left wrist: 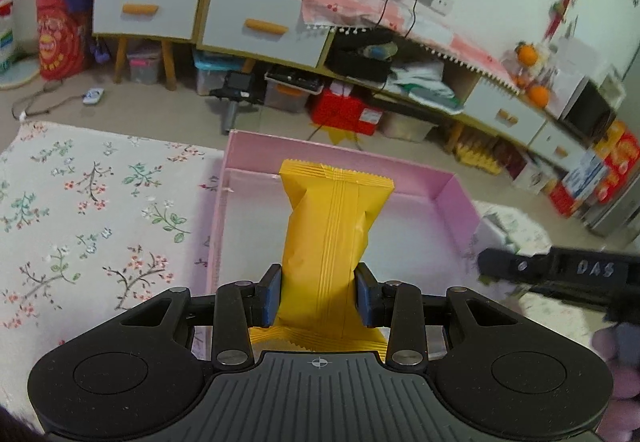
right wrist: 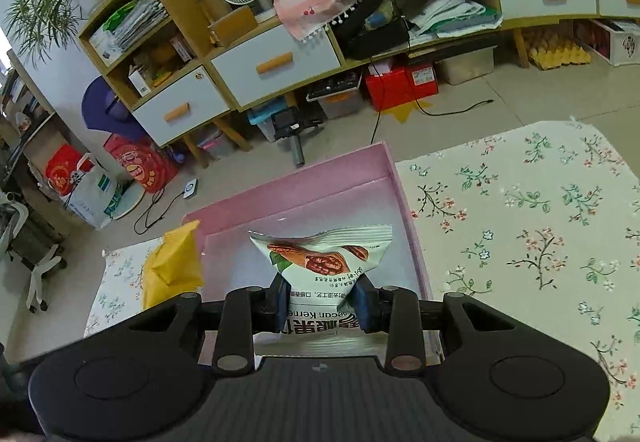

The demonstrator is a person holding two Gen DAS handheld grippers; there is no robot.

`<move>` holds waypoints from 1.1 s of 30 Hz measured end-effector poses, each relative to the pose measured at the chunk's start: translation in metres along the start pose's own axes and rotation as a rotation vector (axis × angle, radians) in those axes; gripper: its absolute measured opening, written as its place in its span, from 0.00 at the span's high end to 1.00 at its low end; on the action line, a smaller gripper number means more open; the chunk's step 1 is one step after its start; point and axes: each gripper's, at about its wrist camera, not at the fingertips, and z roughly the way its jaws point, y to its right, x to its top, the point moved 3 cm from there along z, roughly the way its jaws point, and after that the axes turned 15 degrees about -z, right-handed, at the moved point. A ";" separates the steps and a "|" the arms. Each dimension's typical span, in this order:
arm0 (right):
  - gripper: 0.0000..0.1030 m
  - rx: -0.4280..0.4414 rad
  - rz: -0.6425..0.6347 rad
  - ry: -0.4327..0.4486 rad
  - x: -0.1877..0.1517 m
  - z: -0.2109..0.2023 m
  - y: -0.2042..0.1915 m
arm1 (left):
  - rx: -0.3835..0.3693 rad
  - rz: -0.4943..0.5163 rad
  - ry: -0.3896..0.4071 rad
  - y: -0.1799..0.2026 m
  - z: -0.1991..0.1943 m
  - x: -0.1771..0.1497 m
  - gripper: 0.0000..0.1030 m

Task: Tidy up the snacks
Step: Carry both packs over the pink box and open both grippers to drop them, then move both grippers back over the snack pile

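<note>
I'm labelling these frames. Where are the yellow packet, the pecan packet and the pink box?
yellow packet (left wrist: 332, 226): left wrist view, middle of wrapper.
pecan packet (right wrist: 320, 258): right wrist view, printed nut picture.
pink box (right wrist: 320, 178): right wrist view, far wall.

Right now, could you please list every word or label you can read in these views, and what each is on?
"DAS": on the right gripper's black body.
"ecan Kerne", cut off, upside down: on the white pecan snack packet.
Chinese print on that packet: too distorted to quote.
Yellow snack packet: no text visible.
</note>
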 end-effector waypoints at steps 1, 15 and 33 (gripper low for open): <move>0.97 -0.003 0.001 -0.003 -0.001 0.002 0.001 | 0.004 0.010 0.000 0.000 0.002 -0.001 0.66; 0.62 -0.017 -0.018 0.001 0.001 -0.007 0.001 | 0.018 0.012 -0.003 -0.003 -0.008 -0.002 0.27; 0.30 -0.065 -0.128 -0.048 -0.020 -0.070 -0.038 | 0.096 0.064 -0.128 0.004 -0.079 -0.040 0.05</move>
